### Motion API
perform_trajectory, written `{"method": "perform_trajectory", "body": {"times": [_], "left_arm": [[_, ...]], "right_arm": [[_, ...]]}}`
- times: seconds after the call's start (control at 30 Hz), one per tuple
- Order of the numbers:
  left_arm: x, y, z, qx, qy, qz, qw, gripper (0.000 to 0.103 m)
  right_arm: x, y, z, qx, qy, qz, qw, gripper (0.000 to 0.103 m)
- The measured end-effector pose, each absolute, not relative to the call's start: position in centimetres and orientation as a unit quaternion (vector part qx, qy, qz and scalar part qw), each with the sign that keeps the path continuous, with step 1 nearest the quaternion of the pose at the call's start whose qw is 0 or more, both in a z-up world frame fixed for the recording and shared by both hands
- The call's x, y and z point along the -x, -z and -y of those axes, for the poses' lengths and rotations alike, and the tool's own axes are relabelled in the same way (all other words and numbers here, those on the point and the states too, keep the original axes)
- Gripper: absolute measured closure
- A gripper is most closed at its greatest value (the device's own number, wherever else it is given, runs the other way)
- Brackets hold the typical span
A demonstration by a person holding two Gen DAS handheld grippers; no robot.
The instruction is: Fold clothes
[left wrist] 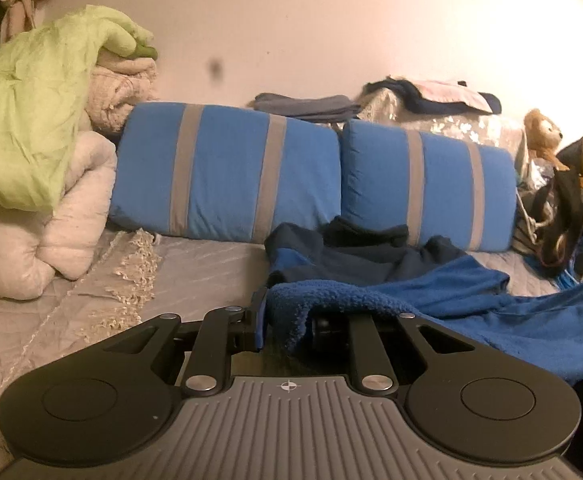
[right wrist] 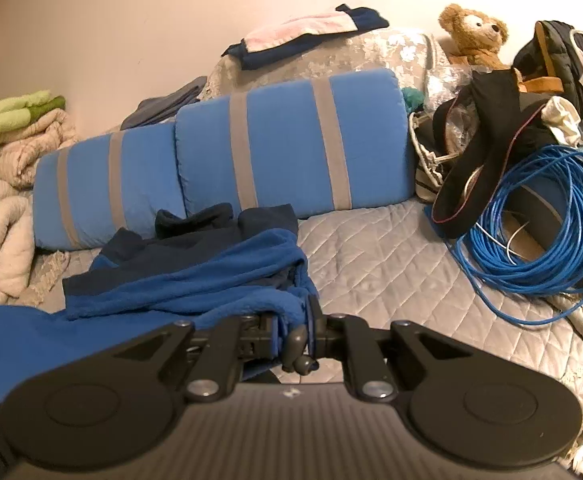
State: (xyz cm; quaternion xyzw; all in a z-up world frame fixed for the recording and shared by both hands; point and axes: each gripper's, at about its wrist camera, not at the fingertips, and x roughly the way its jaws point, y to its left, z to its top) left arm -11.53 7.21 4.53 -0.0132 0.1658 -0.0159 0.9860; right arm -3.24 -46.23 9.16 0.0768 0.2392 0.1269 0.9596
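— Where do the jaws stand?
— Low centre in both views, the left gripper (left wrist: 287,320) and right gripper (right wrist: 295,332) each clamp an edge of the blue fleece garment (right wrist: 195,276), which spreads mid-frame over the quilted bedspread (right wrist: 375,264).
— Progress?
— Barely begun, it seems: the garment lies rumpled before the striped cushions (left wrist: 227,168), no fold showing.

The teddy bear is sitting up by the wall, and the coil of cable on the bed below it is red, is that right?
Not quite. The coil of cable is blue, not red, as the right wrist view shows. The teddy bear does sit by the wall above it.
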Motion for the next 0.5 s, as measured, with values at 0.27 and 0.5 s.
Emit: {"method": "perform_trajectory", "body": {"times": [0.27,0.5], "left_arm": [[12.9,-7.0,-6.9,-0.007,-0.003,-0.142,0.99,0.086],[13.9,-8.1,-6.8,-0.03,-0.005,-0.153,0.988,0.086]], "right_arm": [[4.2,-10.3,48.1,-0.105,-0.117,-0.232,0.96,0.091],[5.8,-10.9,49.0,-0.105,-0.119,-0.233,0.959,0.09]]}}
